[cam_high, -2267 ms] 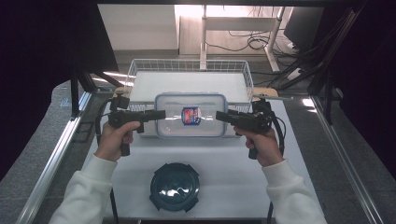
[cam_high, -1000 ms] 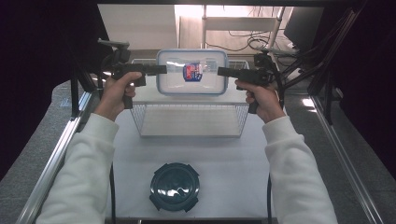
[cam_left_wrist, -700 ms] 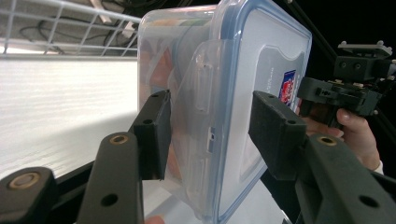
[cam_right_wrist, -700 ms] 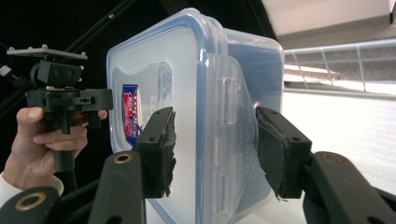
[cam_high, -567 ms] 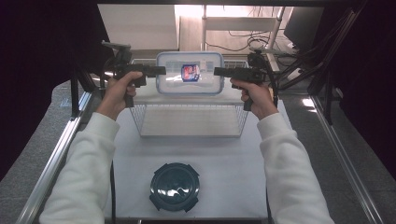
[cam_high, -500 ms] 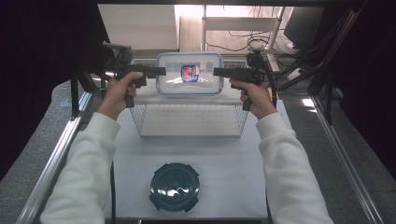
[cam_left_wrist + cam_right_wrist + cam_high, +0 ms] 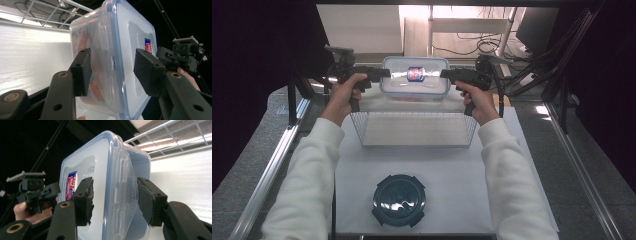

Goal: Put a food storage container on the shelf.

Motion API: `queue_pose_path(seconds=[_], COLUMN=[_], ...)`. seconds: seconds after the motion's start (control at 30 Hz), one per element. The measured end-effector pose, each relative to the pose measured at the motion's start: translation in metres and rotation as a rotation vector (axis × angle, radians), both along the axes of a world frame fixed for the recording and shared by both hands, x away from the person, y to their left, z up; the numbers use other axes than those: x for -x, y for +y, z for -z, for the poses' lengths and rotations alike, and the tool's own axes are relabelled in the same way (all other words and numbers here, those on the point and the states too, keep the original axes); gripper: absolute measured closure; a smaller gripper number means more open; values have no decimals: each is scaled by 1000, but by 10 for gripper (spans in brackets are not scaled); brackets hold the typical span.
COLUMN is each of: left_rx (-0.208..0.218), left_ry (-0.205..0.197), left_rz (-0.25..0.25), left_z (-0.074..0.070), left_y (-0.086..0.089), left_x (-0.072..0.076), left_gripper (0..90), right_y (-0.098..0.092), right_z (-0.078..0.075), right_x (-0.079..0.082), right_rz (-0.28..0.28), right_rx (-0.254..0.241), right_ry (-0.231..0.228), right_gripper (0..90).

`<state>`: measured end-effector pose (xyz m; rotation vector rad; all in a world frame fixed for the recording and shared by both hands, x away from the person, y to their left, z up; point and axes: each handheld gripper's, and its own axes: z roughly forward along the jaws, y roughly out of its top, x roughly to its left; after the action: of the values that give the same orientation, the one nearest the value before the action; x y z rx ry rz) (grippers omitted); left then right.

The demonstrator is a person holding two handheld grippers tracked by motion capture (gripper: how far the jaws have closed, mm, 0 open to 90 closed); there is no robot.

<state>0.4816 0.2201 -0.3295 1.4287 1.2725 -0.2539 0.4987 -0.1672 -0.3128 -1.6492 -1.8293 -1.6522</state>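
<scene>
In the high view, a clear rectangular plastic container with a blue-rimmed snap lid [image 7: 414,76] hangs in the air above the far side of a white wire-mesh basket [image 7: 414,129], which stands on the white desk [image 7: 452,175]. The left gripper [image 7: 384,73] grips the container's left end and the right gripper [image 7: 445,74] grips its right end, each held in one hand of a person in white sleeves. A red and blue label sits on the middle of the container's lid. A round dark plastic lid [image 7: 399,200] lies on the desk well apart from the container, on the near side of the basket.

In the left gripper view, the container [image 7: 117,60] stands on edge between the two black fingers [image 7: 81,72]. One pad lies against its clear underside and the other against its lid, so the fingers are clamped on the container's short end. Something orange shows through the container's wall. The right gripper [image 7: 175,56] is at the container's far end.

In the right gripper view, the container [image 7: 112,185] again sits between the fingers [image 7: 83,200], one worn pad on the lid and the other on the clear body, clamped on it. The left gripper [image 7: 47,191] holds the container's opposite end, and basket wires [image 7: 175,137] run beyond the container.
</scene>
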Motion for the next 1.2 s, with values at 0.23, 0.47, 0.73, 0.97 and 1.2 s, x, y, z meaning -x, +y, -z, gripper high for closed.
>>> queue_pose_path(seconds=[0.23,0.47,0.73,0.97,1.2], left_rx=[12,-7,-94,-177,-230], left_ry=[39,51,-34,-175,-287], left_rz=[-19,-26,-83,-112,-90], left_z=[5,8,0,-15,-12], left_y=[-2,-7,-16,-19,-14], left_x=[-6,-8,2,31,79], left_gripper=[456,389,252,186,193], right_y=[2,2,9,4,-9], right_z=[7,13,6,-11,-23], right_x=[-8,-12,-2,20,61], right_rz=[51,70,62,77,15], right_rx=[-33,-50,-1,110,259], right_ry=[51,91,-23,-136,-289], right_gripper=[474,455,215,177,181])
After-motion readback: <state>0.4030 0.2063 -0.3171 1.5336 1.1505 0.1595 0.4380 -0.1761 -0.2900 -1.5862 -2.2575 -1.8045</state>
